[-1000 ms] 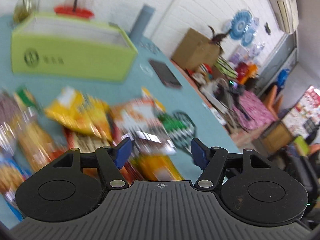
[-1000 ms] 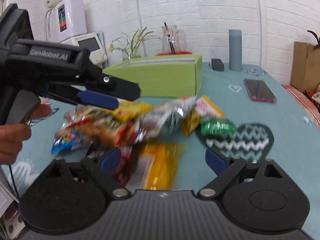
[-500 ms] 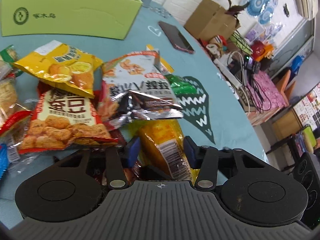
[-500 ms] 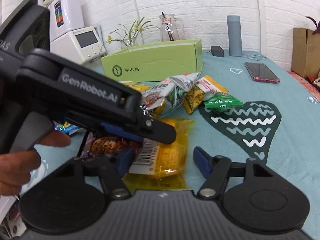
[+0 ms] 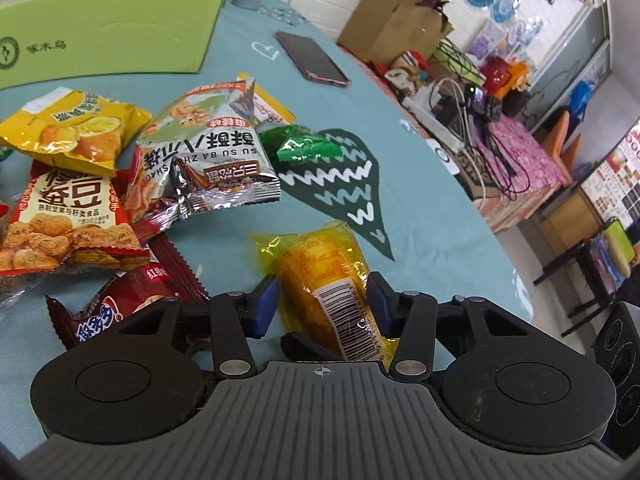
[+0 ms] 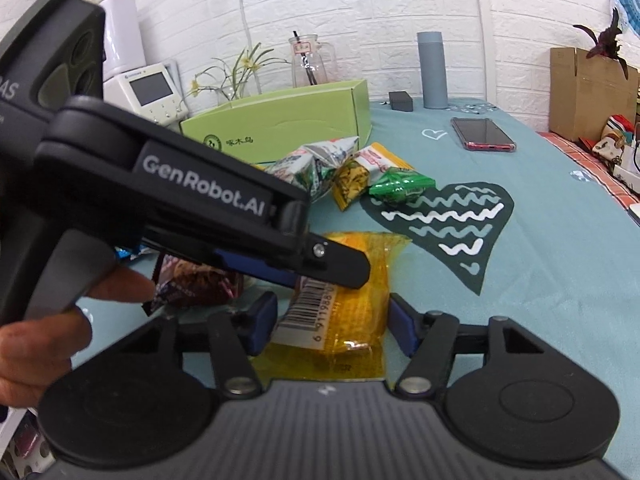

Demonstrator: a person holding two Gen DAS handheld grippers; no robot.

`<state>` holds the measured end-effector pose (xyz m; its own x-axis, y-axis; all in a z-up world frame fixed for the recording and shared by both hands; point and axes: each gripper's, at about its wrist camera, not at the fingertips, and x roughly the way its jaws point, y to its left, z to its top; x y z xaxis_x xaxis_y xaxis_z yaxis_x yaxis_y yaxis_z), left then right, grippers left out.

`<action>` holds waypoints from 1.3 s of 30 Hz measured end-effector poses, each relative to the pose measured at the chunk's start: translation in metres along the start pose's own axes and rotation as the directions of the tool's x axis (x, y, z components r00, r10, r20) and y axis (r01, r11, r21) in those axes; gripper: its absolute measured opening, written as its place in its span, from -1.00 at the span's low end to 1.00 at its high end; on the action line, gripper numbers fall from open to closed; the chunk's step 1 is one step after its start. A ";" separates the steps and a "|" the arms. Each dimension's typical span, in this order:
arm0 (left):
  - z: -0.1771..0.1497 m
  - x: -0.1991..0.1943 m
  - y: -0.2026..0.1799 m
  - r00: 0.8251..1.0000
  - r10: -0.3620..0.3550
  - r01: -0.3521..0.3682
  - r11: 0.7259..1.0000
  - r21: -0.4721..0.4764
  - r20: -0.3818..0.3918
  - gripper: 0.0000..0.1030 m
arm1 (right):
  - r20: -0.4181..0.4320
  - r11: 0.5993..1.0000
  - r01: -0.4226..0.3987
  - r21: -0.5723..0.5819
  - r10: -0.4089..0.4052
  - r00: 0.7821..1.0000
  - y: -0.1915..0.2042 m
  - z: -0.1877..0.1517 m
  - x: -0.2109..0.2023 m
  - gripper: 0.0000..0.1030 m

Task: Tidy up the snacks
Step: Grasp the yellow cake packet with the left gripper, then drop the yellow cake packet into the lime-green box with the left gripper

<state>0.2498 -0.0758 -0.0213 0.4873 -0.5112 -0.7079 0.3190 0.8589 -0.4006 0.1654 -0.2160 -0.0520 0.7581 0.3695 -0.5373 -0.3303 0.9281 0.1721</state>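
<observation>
Straddling yellow crinkly plastic snack packet (image 5: 324, 276) at table's (image 5: 420, 208) six o'clock edge: left gripper (image 5: 323, 300) and right gripper (image 6: 332, 320) jaws just reopened, not pinching. Light, soft, slippery film; grip mid-body near barcode.

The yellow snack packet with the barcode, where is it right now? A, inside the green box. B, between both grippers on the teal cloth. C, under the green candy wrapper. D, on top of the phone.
B: the yellow snack packet lies on the teal cloth, flanked by the pads of the left gripper and the right gripper.
</observation>
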 end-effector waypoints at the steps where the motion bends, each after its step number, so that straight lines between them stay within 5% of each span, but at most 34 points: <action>1: -0.001 -0.001 -0.002 1.000 0.010 -0.010 1.000 0.011 0.001 -0.23 | 0.005 1.000 0.002 0.003 -0.002 1.000 0.000 -0.001 -0.002 0.40; 3: -0.003 -0.006 -0.007 0.999 0.038 -0.039 0.999 0.037 0.014 0.03 | 0.013 1.000 0.009 0.013 -0.009 1.000 -0.002 -0.002 -0.006 0.54; 6: -0.007 -0.018 -0.009 0.999 0.034 -0.037 0.998 0.059 0.042 0.11 | 0.036 0.999 0.032 0.009 -0.033 0.999 -0.003 -0.004 -0.016 0.84; 10: -0.007 -0.013 -0.004 0.998 0.042 -0.044 0.998 0.037 0.035 0.13 | 0.043 0.998 0.046 -0.032 -0.044 0.998 0.000 -0.003 -0.020 0.77; 14: -0.010 0.000 0.000 1.000 0.027 -0.026 1.000 0.015 -0.004 0.08 | 0.007 1.000 0.017 -0.020 -0.017 1.000 -0.003 -0.004 -0.006 0.46; 15: -0.010 0.001 0.002 1.000 0.009 -0.009 1.000 0.009 -0.006 0.04 | 0.020 0.999 0.015 -0.029 -0.015 1.000 -0.002 -0.006 -0.005 0.40; 18: -0.007 0.005 0.007 0.995 -0.097 0.096 0.995 -0.030 -0.026 -0.53 | 0.027 0.999 0.028 -0.027 -0.027 0.999 0.000 -0.006 -0.006 0.13; 23: 0.011 0.000 -0.004 0.988 -0.154 0.154 0.988 -0.017 -0.017 -0.62 | 0.051 0.999 0.045 0.004 -0.045 0.998 -0.007 0.010 -0.015 0.13; 30: 0.098 -0.026 -0.006 0.970 -0.193 0.186 0.981 0.059 0.149 -0.60 | 0.179 0.985 0.103 -0.137 -0.077 0.981 -0.009 0.100 0.003 0.18; 39: 0.230 -0.036 0.095 0.951 0.055 -0.057 0.998 -0.001 0.305 -0.58 | 0.142 0.959 -0.069 -0.273 0.111 0.984 0.010 0.238 0.151 0.18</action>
<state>0.4495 0.0168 0.1001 0.7290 -0.4485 -0.5172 0.2898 0.8866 -0.3604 0.4104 -0.1399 0.0646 0.7887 0.4734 -0.3924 -0.5229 0.8521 -0.0231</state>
